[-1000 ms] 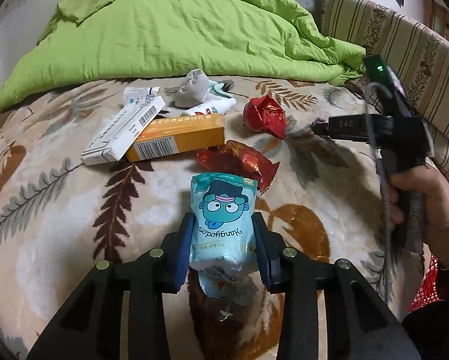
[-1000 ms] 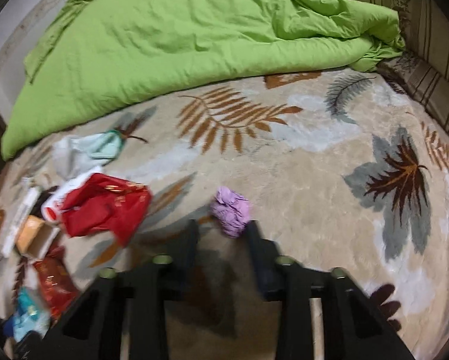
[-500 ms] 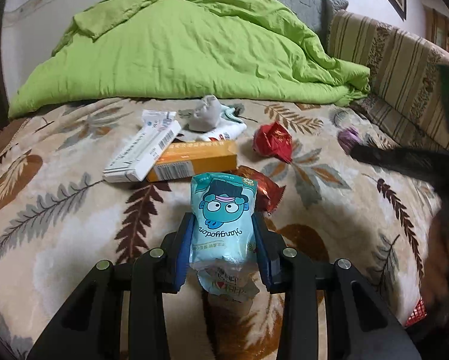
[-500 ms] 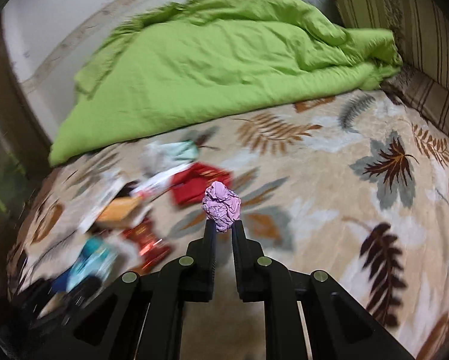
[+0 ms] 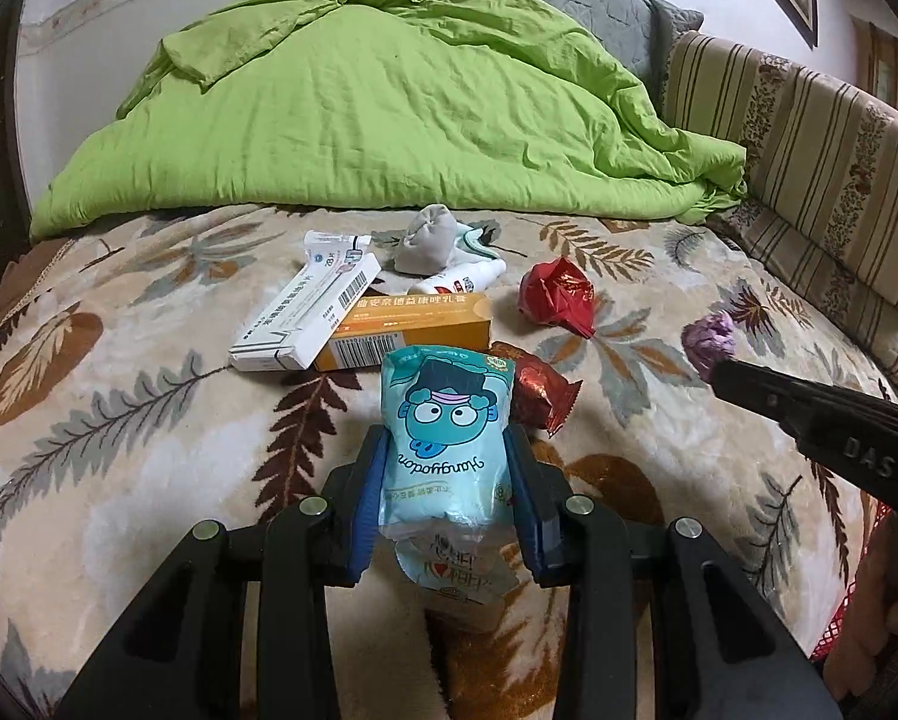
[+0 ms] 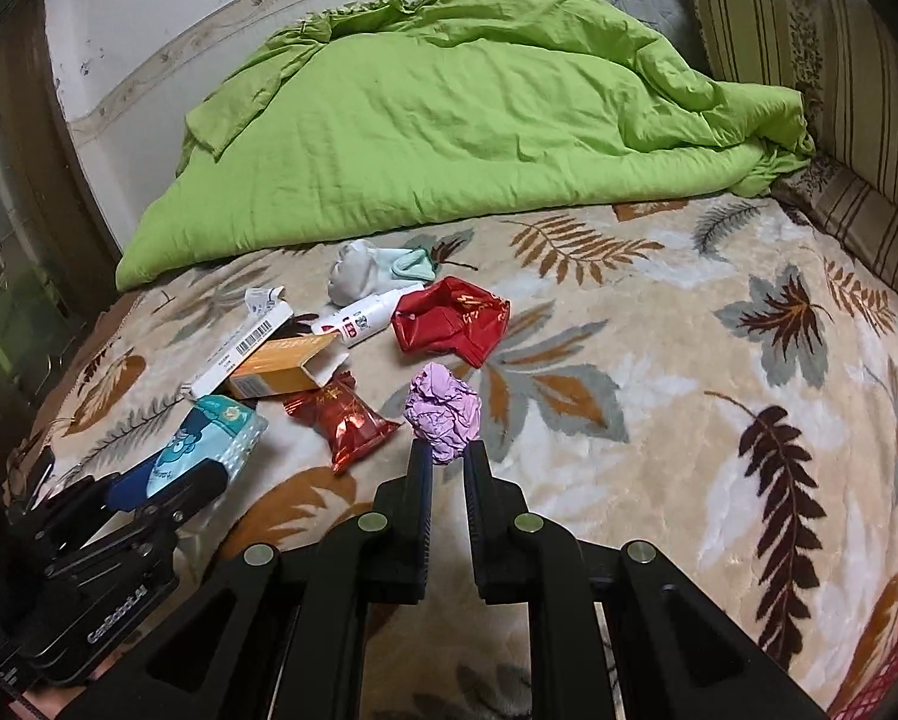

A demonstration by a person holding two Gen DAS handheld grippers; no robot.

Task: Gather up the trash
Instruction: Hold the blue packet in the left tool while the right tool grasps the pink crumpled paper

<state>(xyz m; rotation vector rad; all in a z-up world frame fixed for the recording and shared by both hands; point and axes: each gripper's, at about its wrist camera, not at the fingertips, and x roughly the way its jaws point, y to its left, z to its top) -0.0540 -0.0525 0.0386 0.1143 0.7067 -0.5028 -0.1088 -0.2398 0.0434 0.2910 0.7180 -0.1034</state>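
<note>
Now both grippers are full: the left gripper [image 5: 446, 501] holds the blue packet [image 5: 443, 438] upright, the right gripper [image 6: 447, 468] pinches the purple wad [image 6: 443, 417], both above the bed [image 6: 659, 360]; the red mesh [image 6: 887, 666] lies nearest the right one.

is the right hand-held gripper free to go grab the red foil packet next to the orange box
Probably not yet: the right hand-held gripper is shut on a purple wad. The path to the foil packet looks clear once that is dropped.
</note>
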